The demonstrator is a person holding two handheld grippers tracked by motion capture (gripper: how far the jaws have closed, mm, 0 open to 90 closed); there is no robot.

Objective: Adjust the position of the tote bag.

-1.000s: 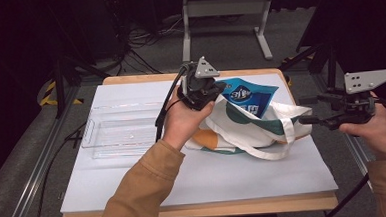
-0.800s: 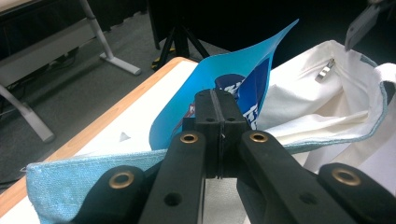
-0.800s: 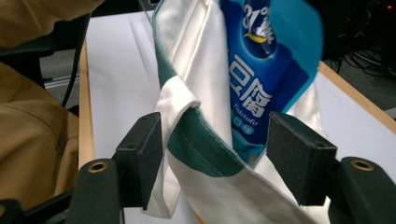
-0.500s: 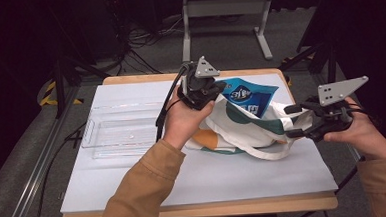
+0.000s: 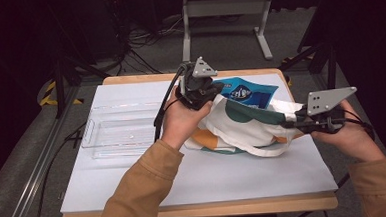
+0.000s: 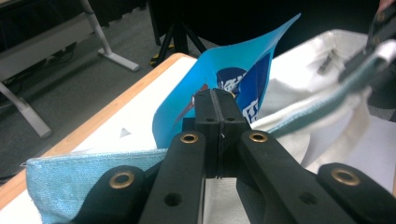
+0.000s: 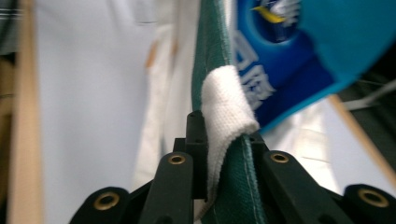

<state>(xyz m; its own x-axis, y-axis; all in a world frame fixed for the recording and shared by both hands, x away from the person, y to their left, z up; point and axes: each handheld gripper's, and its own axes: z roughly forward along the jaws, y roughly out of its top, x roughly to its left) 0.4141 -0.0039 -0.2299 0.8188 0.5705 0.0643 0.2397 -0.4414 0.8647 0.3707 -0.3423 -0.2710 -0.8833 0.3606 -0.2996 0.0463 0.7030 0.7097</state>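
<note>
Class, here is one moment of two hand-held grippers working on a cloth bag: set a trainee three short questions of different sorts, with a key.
1. True or false: the right gripper has the tote bag's green rim and white handle between its jaws.
2. What lies on the white mat to the bag's left in the high view? A) clear plastic tray B) metal bowl C) cardboard box
3. Fill in: the blue snack packet sticks out of the bag near the ___ gripper.

Key: 1 true. 2 A, the clear plastic tray. 3 left; the left gripper, jaws together, pinches the bag's edge beside the packet.
</note>
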